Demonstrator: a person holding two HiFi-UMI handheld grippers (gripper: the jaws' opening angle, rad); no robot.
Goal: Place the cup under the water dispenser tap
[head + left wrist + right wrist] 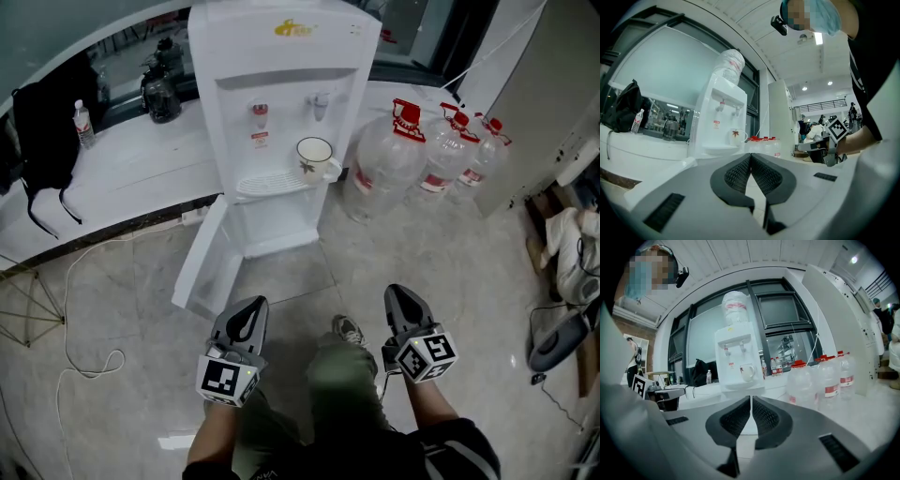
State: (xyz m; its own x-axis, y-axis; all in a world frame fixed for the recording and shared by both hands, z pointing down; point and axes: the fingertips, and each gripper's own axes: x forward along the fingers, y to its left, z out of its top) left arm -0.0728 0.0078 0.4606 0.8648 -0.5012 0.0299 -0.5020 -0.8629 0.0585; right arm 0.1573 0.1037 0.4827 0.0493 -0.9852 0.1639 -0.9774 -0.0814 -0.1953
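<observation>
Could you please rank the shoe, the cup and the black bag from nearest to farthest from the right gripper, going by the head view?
1. Shoe, just left of the right gripper.
2. Cup, ahead on the water dispenser, under its right tap.
3. Black bag, on the counter at far left.

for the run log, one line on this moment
cup on dispenser tray | left gripper shut, empty | right gripper shut, empty

Black sleeves (461, 448), olive trousers (336, 380)

Office workspace (water dispenser (281, 122), refill bottles (424, 155))
</observation>
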